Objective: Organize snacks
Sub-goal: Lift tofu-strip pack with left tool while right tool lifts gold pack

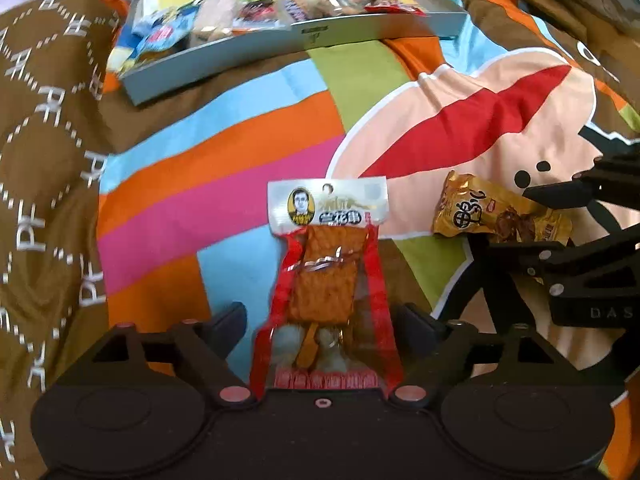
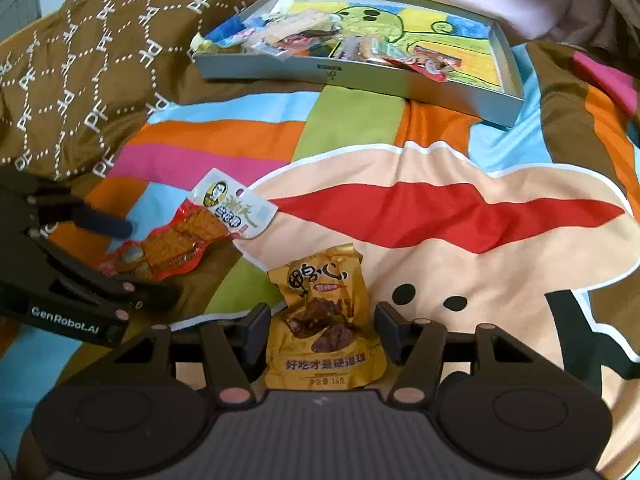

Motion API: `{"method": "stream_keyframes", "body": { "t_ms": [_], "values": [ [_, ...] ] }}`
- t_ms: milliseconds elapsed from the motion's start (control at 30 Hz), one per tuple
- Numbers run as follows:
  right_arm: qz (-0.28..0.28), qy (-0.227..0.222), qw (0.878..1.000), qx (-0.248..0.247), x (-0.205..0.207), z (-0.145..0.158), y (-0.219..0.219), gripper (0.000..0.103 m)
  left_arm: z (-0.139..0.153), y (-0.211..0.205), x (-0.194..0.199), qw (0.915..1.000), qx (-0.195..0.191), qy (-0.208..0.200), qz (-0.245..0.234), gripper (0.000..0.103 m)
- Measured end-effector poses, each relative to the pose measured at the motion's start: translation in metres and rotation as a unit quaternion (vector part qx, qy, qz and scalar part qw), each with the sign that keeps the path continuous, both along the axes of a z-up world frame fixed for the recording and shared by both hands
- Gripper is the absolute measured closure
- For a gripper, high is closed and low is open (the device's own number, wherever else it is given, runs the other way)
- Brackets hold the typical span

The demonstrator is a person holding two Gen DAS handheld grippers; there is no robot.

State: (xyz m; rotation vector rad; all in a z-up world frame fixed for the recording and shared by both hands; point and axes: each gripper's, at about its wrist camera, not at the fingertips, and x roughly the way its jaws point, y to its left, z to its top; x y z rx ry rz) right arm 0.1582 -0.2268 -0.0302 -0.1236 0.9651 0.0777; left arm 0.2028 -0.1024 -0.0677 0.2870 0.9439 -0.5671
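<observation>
A red snack packet with a silver top point(image 1: 328, 272) lies on the colourful bedspread between the open fingers of my left gripper point(image 1: 320, 320); neither finger touches it. It also shows in the right wrist view point(image 2: 188, 236), with the left gripper point(image 2: 120, 256) around it. A gold snack packet point(image 2: 326, 320) lies between the open fingers of my right gripper point(image 2: 320, 332), also untouched. In the left wrist view the gold packet point(image 1: 496, 212) sits at the right between the right gripper's fingers point(image 1: 560, 196).
A shallow grey tray point(image 2: 360, 76) with a cartoon-printed bottom lies at the far side of the bed and holds several snack packets point(image 2: 304, 40). It also shows in the left wrist view point(image 1: 312, 34). A brown patterned pillow point(image 2: 80, 72) lies at the left.
</observation>
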Motion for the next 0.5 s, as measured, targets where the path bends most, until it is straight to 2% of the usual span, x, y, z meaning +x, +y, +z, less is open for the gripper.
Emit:
{"method": "stream_keyframes", "body": {
  "t_ms": [133,300,400,500],
  "values": [
    [0.002,-0.001,1.000,-0.002,0.002,0.001,0.000,0.037,-0.005,-0.010,0.005,0.9998,0.009,-0.011,-0.014,0.012],
    [0.022,0.004,0.999,-0.023,0.004,-0.001,0.005,0.027,-0.010,-0.010,0.021,0.9999,-0.009,0.008,-0.005,0.011],
    [0.035,0.010,0.999,-0.039,0.005,-0.007,0.010,0.022,-0.010,-0.007,0.028,0.9996,-0.019,0.021,0.002,0.012],
    [0.036,0.014,0.998,-0.049,0.008,-0.012,0.013,0.020,-0.008,-0.005,0.030,0.9994,-0.022,0.027,0.000,0.021]
  ]
}}
